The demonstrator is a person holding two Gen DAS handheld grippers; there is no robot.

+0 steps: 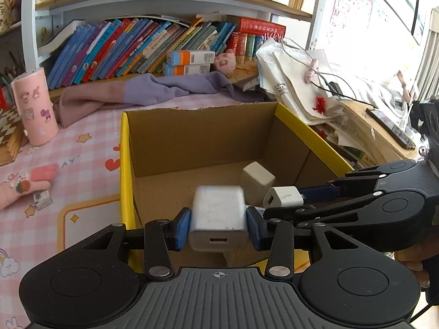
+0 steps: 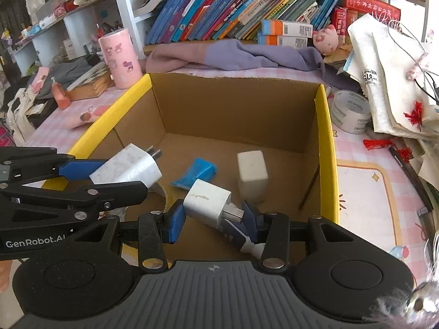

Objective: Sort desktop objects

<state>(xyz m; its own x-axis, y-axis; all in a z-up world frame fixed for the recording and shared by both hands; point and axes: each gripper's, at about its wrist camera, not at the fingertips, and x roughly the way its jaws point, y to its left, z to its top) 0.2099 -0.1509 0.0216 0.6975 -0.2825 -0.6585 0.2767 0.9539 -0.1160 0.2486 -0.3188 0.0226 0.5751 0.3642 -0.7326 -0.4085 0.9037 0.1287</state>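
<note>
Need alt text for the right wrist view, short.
The right gripper holds a small white adapter over an open cardboard box; the left gripper beside it holds a white charger. In the box lie a white block and a blue packet.

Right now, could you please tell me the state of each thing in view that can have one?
Left gripper: shut on large white charger, above the box.
Right gripper: shut on small white adapter.
Cardboard box: open-topped.
White block: upright inside box.
Blue packet: lying on box floor.
</note>
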